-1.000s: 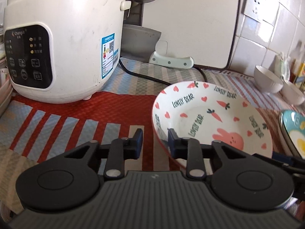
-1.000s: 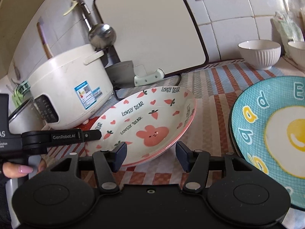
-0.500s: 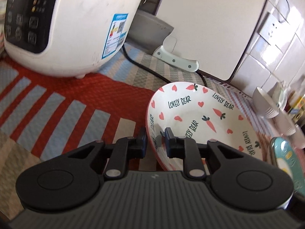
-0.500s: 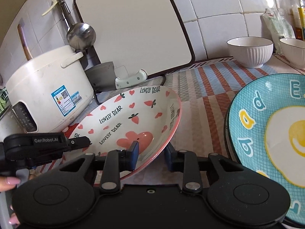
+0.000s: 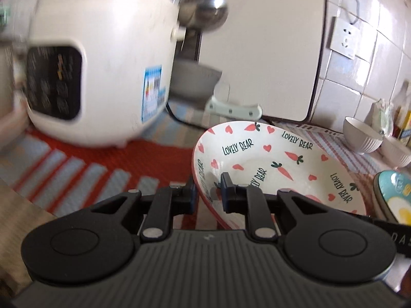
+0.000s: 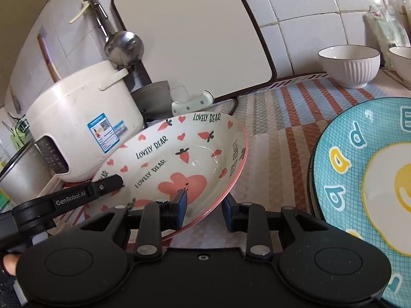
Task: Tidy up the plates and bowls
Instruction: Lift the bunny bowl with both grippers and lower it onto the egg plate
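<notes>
A white "Lovely Bear" plate (image 5: 269, 164) with pink hearts, carrots and a rabbit is held tilted above the striped mat. My left gripper (image 5: 207, 192) is shut on its left rim, one finger inside and one outside. My right gripper (image 6: 204, 206) straddles the plate's near rim (image 6: 205, 213), jaws close around it with a small gap on the right side. The left gripper (image 6: 102, 187) also shows in the right wrist view on the plate's left edge. A blue fried-egg plate (image 6: 364, 179) lies on a stack at the right.
A white rice cooker (image 5: 102, 71) stands at the left, with a metal pot (image 6: 23, 174) beside it. A white cutting board (image 6: 195, 30), a ladle (image 6: 123, 46) and a cleaver (image 6: 192, 101) are at the back wall. Two white ribbed bowls (image 6: 352, 64) stand at the back right.
Both grippers closed in on the plate's rim; the left one clamped it. The plate has lifted and tilted off the mat, and the left view is blurred from motion.
</notes>
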{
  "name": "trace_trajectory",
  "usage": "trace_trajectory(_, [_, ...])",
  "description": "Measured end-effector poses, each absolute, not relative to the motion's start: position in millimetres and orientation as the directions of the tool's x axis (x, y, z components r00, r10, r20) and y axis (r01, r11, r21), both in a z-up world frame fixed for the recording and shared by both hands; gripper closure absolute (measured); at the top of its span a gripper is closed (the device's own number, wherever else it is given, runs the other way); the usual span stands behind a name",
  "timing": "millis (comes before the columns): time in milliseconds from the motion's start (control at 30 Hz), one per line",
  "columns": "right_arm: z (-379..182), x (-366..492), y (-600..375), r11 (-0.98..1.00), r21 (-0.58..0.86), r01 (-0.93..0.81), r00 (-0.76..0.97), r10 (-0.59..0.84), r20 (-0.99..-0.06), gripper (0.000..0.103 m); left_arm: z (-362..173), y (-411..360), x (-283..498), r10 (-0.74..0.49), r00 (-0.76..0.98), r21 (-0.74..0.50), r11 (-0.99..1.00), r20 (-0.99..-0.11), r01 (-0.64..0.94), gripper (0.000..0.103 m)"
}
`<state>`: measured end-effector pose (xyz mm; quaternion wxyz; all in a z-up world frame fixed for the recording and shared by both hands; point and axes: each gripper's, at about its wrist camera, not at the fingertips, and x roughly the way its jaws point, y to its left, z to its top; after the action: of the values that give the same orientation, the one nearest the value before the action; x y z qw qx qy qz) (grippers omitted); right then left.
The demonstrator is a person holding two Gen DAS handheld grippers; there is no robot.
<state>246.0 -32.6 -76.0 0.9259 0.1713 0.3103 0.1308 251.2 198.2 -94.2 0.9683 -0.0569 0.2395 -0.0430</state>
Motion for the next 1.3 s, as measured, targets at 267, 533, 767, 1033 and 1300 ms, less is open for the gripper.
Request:
trace_trajectory(267, [-64, 232, -36, 0.888, 0.443, -0.126, 0.778, 0.365, -0.510, 0.068, -79, 196, 241, -0.099, 0.890, -0.108, 0.993, -0.446, 0.057, 0.086])
trace_trajectory(533, [-57, 217, -46, 0.883, 0.452, -0.128, 0.781, 0.371, -0.503, 0.069, -69, 183, 224, -0.115, 0.890, -0.098, 0.992, -0.442, 0.080, 0.086])
trace_trajectory(767, [-46, 192, -77, 0.872, 0.476, -0.115, 0.777, 0.377, -0.504, 0.069, -69, 160, 199, -0.163, 0.887, -0.110, 0.986, -0.432, 0.127, 0.086])
trace_trajectory(1033, [-29, 154, -120, 0.889, 0.452, -0.073, 0.811, 0.316, -0.492, 0.069, -63, 119, 174, -0.240, 0.880, -0.126, 0.970, -0.409, 0.207, 0.084])
trace_trajectory(1300, [-27, 120, -162, 0.899, 0.438, -0.015, 0.827, 0.258, -0.500, 0.069, -62, 79, 157, -0.298, 0.860, -0.122, 0.954, -0.414, 0.272, 0.084])
